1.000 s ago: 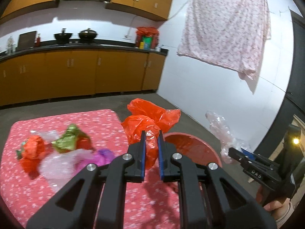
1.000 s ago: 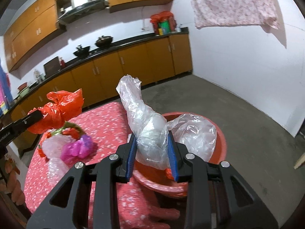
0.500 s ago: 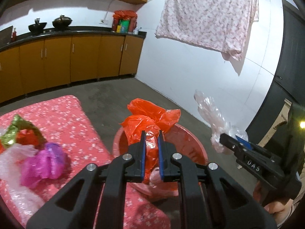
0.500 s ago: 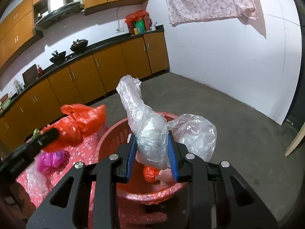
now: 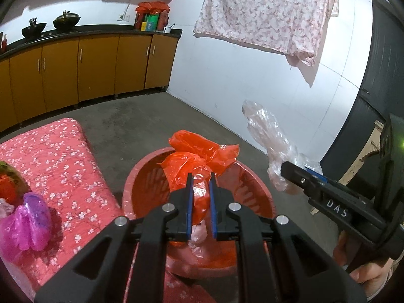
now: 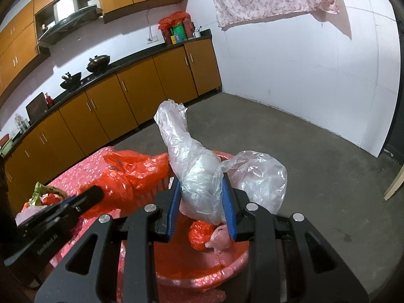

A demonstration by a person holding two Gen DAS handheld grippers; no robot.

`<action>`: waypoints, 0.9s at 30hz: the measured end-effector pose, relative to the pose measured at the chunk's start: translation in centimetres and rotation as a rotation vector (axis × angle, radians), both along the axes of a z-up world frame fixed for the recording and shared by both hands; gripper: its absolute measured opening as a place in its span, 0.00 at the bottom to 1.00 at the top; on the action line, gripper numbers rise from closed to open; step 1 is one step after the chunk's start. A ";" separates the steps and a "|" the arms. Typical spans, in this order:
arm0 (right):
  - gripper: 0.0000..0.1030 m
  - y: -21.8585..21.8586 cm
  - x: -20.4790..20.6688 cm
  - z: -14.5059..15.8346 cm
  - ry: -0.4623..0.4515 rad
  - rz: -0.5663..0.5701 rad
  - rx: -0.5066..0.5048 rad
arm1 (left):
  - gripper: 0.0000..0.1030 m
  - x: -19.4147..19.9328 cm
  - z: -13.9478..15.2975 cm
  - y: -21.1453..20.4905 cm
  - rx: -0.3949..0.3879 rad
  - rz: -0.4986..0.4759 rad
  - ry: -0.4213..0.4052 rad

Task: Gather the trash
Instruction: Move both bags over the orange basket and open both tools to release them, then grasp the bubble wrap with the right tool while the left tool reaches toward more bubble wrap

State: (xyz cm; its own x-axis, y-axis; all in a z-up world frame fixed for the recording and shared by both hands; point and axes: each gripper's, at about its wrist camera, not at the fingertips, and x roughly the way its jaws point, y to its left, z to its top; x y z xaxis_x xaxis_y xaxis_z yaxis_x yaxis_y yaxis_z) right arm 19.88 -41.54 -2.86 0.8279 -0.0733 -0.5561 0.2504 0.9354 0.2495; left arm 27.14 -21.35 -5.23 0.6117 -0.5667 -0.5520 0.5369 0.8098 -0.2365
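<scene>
A second ago the left tool (image 5: 200, 192) hung over the flowered counter (image 5: 63, 166) with the trash pile right below it; now it has swung across and sits above the red basin (image 5: 255, 189), the counter pushed off to the left of its view. It stays clenched on the red bag (image 5: 199, 159), whose crumpled top stands up past the blue pads. The right tool (image 6: 202, 199) has shifted less — the basin has slid nearer under it, and it keeps its grip on the clear bag (image 6: 194, 166), jaws partly apart around the bulky plastic. The left tool with its red bag, once out at the edge of the right view, now crowds in just beside the clear bag.

In the basin lie a small red bundle (image 6: 199, 234) and a pale pink scrap (image 6: 219, 237), both half covered by the clear bag hanging over them. From the left view the basin floor is mostly blocked by the tool and the red bag; only a pale wad shows between the pads. Trash left on the counter is cut by the frame edge: a purple bag (image 5: 27, 222) shows, a green and red lump (image 5: 7, 181) only in part. The person's hand (image 5: 363, 272) on the right tool peeks in at the lower right corner, mostly cut off
</scene>
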 end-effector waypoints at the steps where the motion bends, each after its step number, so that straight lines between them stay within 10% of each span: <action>1: 0.32 -0.1 0.0 -0.1 -0.003 0.002 0.001 | 0.12 0.2 -0.2 -0.2 0.002 -0.003 0.004; 16: 0.83 -1.3 -1.3 0.3 -0.057 -0.026 0.007 | 0.76 0.0 -0.6 3.4 0.004 0.110 0.025; 27: 0.86 2.2 -2.0 1.5 -0.070 0.046 -0.016 | 0.90 -5.3 2.7 9.1 0.043 0.223 -0.065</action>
State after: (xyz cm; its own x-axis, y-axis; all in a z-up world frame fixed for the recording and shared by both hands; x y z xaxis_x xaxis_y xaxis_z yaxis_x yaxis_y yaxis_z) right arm 17.90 -39.39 -1.38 0.8671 -0.0427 -0.4962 0.1898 0.9495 0.2500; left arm 21.86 -12.23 -2.56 0.7540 -0.3902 -0.5284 0.3563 0.9188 -0.1700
